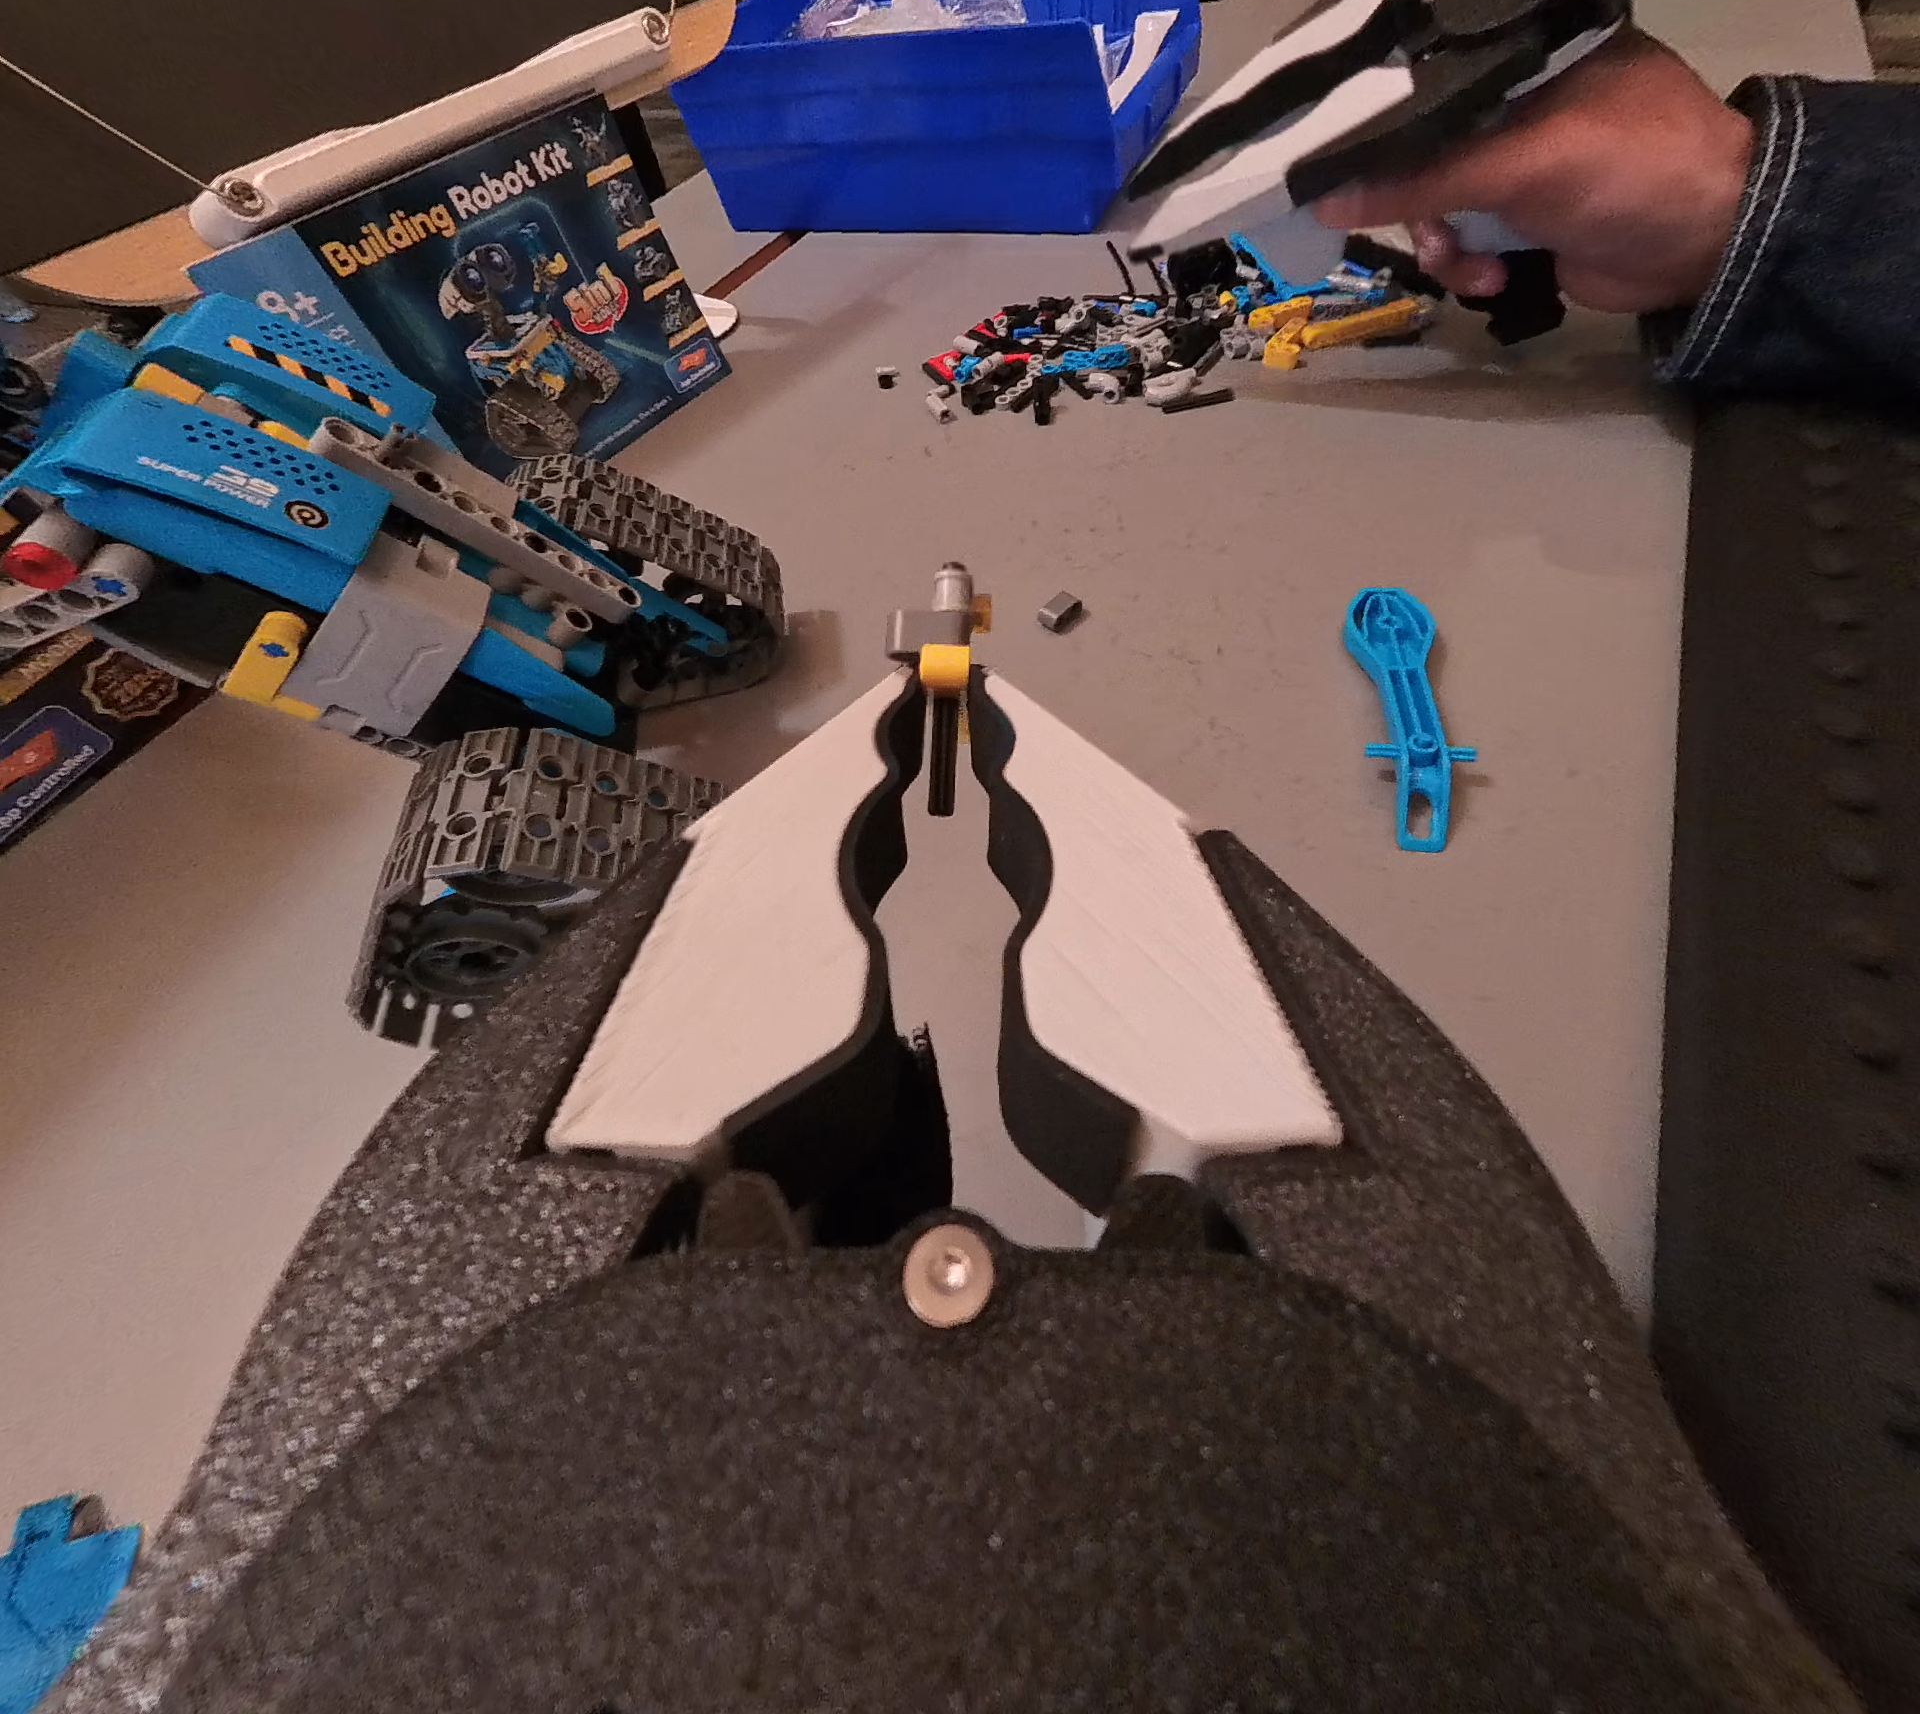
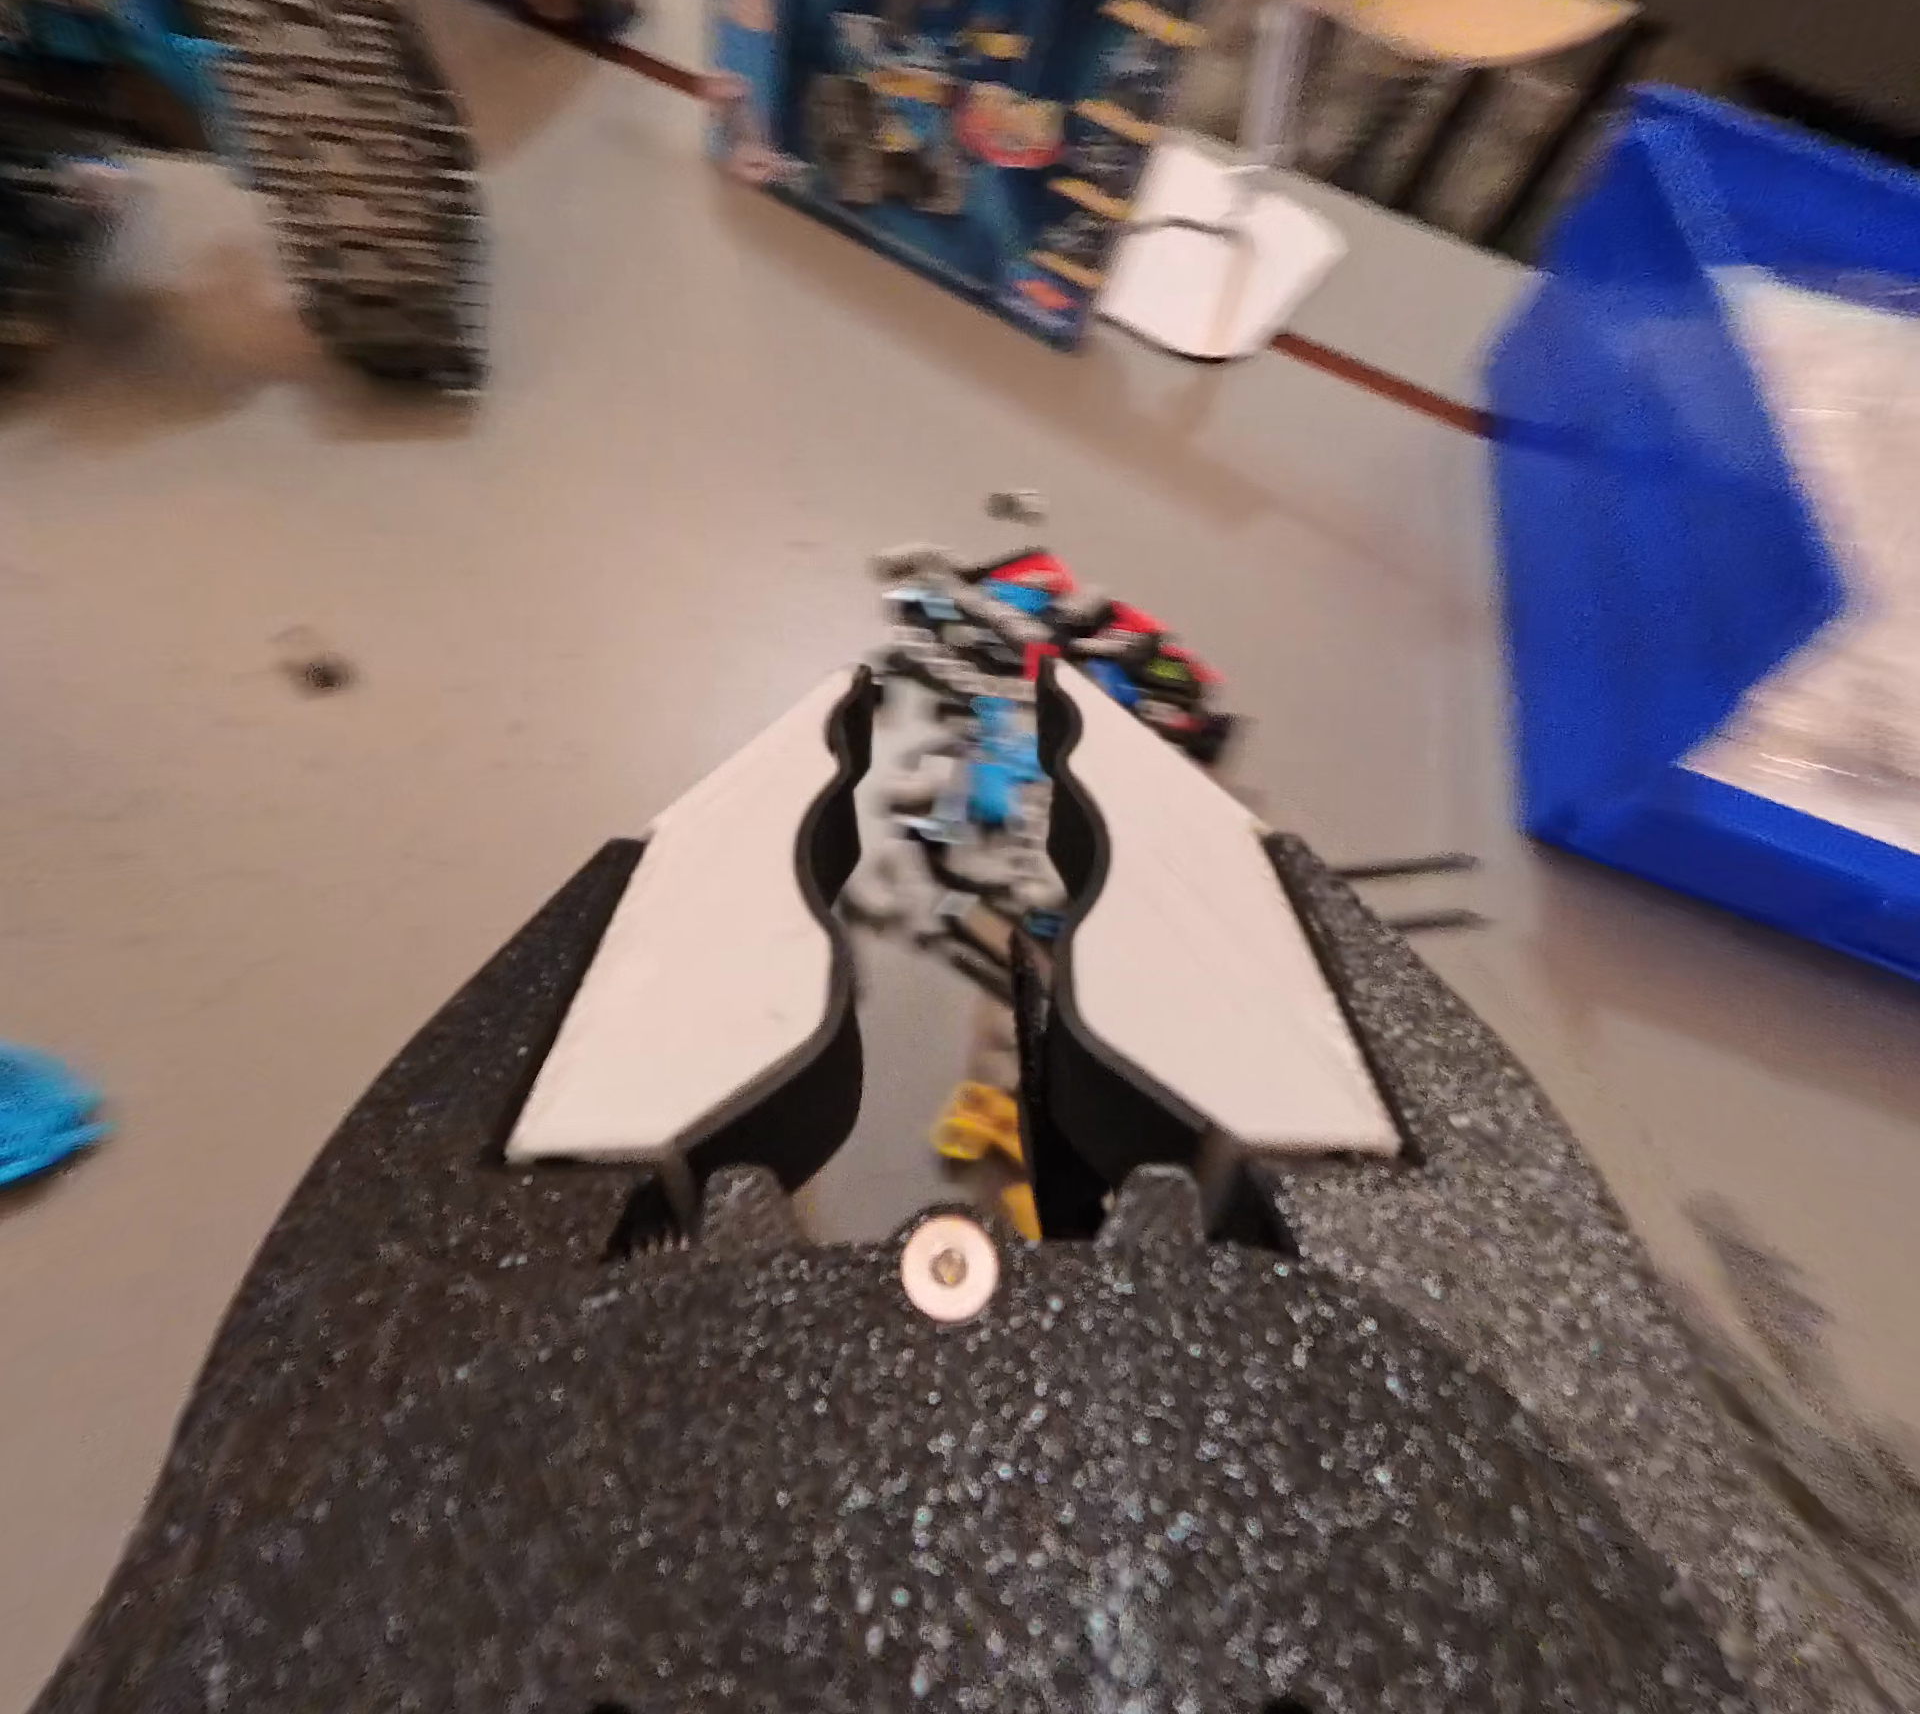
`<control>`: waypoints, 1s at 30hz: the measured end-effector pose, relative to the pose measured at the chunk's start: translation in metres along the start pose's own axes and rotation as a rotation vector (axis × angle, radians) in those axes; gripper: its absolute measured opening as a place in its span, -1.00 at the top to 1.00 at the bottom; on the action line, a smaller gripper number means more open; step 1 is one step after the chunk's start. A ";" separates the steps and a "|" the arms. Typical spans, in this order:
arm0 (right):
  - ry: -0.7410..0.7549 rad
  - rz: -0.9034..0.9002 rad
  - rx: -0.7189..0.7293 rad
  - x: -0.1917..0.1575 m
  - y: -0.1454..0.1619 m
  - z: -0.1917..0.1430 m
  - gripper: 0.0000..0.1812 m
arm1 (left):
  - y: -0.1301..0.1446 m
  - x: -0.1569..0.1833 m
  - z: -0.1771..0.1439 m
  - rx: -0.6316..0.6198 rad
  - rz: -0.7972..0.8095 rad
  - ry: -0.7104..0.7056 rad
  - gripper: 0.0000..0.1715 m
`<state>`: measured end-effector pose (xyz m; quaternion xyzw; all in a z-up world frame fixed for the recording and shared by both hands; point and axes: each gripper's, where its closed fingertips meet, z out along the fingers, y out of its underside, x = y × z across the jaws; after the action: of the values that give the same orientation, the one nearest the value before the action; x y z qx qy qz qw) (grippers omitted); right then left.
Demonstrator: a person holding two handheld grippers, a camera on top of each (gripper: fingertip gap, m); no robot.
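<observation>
Left gripper (image 1: 943, 677) jaws pinch a slim black axle piece (image 1: 941, 755); right gripper (image 2: 956, 677) gapes over jumbled plastic bricks (image 2: 1023, 688).

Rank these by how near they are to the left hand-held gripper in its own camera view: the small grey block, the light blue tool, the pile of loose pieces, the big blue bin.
From the left hand-held gripper, nearest first:
1. Small grey block, just right of the tips.
2. Light blue tool, farther right on the table.
3. Pile of loose pieces, ahead to the right.
4. Blue bin, behind the pile.

Dim, even indoor light; left wrist view sharp, right wrist view motion-blurred, edges bowed.
</observation>
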<state>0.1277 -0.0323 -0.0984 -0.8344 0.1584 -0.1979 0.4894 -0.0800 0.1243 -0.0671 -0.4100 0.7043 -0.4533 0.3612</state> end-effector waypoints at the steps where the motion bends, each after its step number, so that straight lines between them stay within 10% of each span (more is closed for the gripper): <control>1: -0.141 0.018 0.013 -0.028 -0.004 0.003 0.67 | 0.001 0.000 0.001 -0.005 0.002 0.001 0.92; 6: -0.523 -0.127 -0.086 -0.145 0.005 0.017 0.57 | 0.005 0.002 0.004 -0.035 0.031 -0.005 0.92; 17: -0.557 -0.220 -0.194 -0.164 0.019 0.040 0.93 | -0.004 0.014 0.002 0.013 0.052 0.043 0.92; 25: 0.032 0.028 -0.180 0.005 0.027 0.019 0.93 | -0.007 0.032 0.003 0.032 0.066 0.126 0.92; 30: 0.078 0.102 -0.222 0.032 0.048 0.012 0.80 | 0.003 0.045 0.005 -0.021 -0.102 0.271 0.92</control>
<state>0.1578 -0.0608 -0.1402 -0.8660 0.2405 -0.1860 0.3970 -0.0943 0.0824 -0.0773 -0.3841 0.7294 -0.5149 0.2351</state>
